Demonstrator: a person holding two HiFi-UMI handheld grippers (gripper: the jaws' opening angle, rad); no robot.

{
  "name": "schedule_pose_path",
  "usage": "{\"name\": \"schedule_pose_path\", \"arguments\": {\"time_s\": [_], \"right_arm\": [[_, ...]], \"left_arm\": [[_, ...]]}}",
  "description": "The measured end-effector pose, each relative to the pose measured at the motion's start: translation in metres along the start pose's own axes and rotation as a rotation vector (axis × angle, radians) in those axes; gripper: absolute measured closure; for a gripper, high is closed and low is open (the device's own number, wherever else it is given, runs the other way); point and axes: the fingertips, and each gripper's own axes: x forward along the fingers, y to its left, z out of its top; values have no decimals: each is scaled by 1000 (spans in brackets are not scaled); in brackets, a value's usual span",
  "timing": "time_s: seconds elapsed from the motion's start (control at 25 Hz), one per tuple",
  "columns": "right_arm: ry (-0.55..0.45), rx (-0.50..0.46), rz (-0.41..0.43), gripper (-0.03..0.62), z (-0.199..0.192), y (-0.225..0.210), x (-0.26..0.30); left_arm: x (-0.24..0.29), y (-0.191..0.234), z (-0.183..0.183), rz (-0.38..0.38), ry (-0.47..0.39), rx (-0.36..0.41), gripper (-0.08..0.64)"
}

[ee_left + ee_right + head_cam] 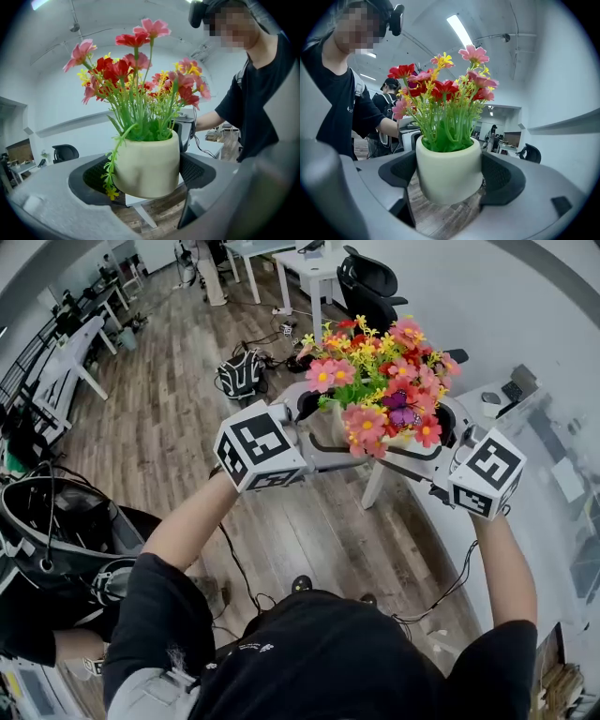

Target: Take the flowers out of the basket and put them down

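Clamping jaws of left gripper (314, 427) and right gripper (441, 439) on the smooth, rounded cream pot (147, 168), we find upper-centre flowers (384, 381) mostly hide it in head view.

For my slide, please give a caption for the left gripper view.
Left tongs clamp a cream pot of red, pink and yellow flowers in mid-air.

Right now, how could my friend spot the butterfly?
Follow the person's arms to the left claw and right claw, both gripping a flower pot. Near the middle of its flowers sits a butterfly, the only purple thing among pink, red and yellow blooms.
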Motion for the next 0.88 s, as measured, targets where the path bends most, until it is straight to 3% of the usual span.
{"name": "schedule_pose_path", "arguments": {"time_s": [0.56, 0.88], "right_arm": [[21, 28, -102, 155, -20, -24, 33], [33, 38, -154, 155, -2, 0, 48]], "left_arm": [[3, 36, -30, -106, -33, 12, 126], [-29, 30, -25, -157, -53, 18, 126]]}}
